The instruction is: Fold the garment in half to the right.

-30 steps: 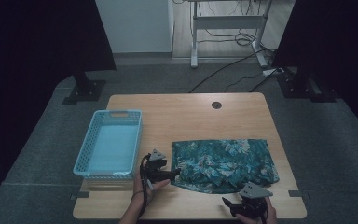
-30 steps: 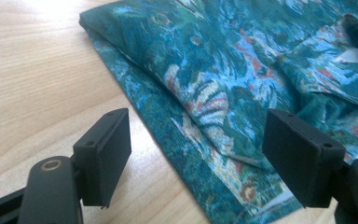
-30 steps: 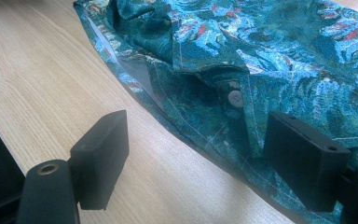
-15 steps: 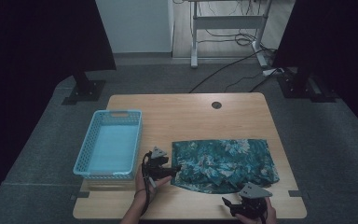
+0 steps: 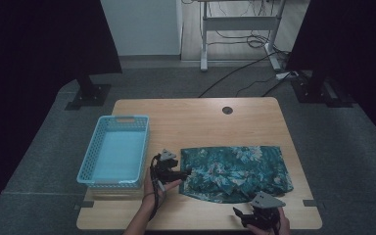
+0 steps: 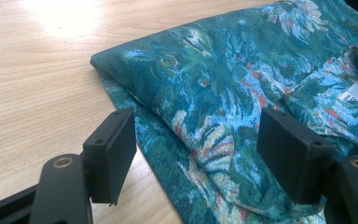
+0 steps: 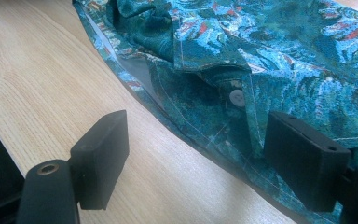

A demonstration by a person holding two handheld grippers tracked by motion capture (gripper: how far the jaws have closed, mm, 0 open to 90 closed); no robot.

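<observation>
A folded teal floral shirt lies on the bench, right of centre in the high view. The left hand-held gripper is released at its left edge, jaws having just closed slightly. The right hand-held gripper rests spread wide, empty, at lower right.

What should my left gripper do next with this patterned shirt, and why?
Probably ease the left gripper forward and close on the shirt. Its jaws, which have just been closing a little, stand open over the folded left edge without pinching it. The right gripper waits open at the near edge.
</observation>
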